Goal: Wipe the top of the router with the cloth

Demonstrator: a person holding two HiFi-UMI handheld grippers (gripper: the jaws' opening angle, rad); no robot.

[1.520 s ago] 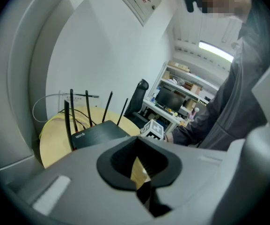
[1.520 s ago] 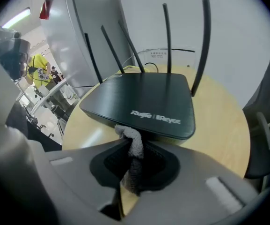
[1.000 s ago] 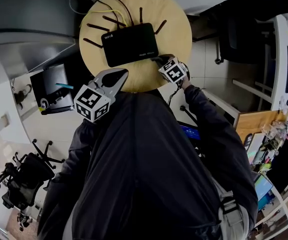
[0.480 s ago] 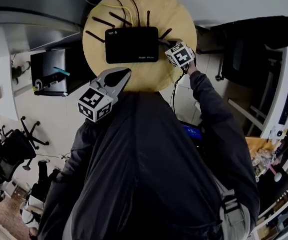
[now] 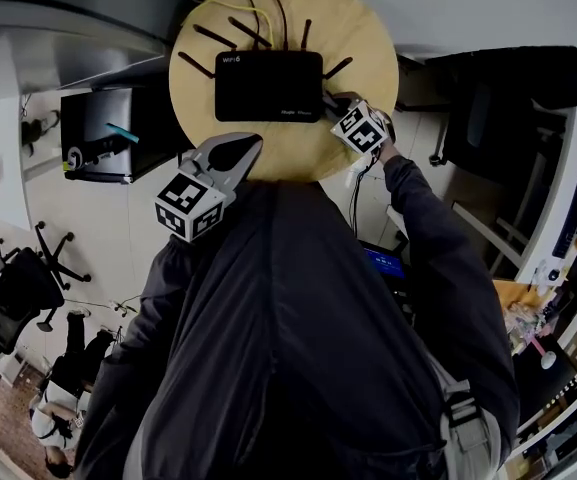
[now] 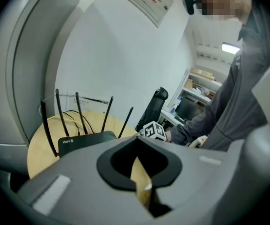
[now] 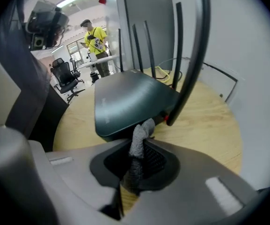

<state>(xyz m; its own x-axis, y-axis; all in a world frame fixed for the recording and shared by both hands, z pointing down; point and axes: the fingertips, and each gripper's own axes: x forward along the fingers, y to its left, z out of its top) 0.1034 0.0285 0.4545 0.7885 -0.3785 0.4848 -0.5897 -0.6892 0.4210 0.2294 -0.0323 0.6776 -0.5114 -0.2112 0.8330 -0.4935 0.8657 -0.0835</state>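
Black WiFi6 router (image 5: 268, 86) flat at centre of round wooden bench (image 5: 363, 43). Black antennas (image 5: 208, 36) sticking up along router's far edge and sides. Yellow cable (image 5: 230, 8) + dark leads on bench just behind router.

Right gripper (image 5: 334, 106) at router's near right corner, jaws clamped on grey cloth (image 7: 137, 142). Cloth bunched upright btw jaws, upper end at router's near side edge, below top face; touching or just beside, can't tell. One antenna right next to cloth, on its right.

Left gripper (image 5: 252, 144) in front of router, over bench's near rim, apart from router. Jaws closed together, nothing btw them.

Past router in right gripper view: black office chair (image 7: 64, 78) and standing person in yellow top (image 7: 96, 41), both well apart from router.
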